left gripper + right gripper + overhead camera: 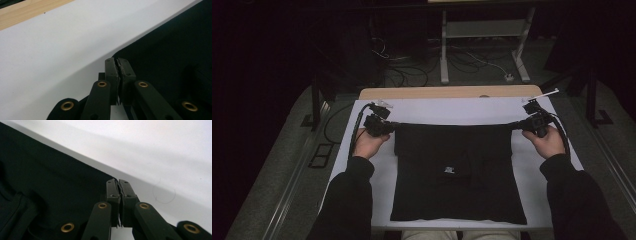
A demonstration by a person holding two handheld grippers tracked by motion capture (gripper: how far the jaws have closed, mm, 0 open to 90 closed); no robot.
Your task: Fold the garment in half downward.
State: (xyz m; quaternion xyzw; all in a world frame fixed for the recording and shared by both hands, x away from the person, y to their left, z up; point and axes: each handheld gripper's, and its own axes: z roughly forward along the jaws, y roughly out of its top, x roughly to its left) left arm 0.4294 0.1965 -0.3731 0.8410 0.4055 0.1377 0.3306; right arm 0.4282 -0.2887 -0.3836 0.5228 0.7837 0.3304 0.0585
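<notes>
Two far corners of our black garment (457, 170) on the table (452, 107): left gripper (388, 127) and right gripper (518, 125) each pinched shut on one.

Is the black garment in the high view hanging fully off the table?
No, the black garment lies spread on the white table, with each hand-held gripper, left and right, clamped on a far corner.
</notes>
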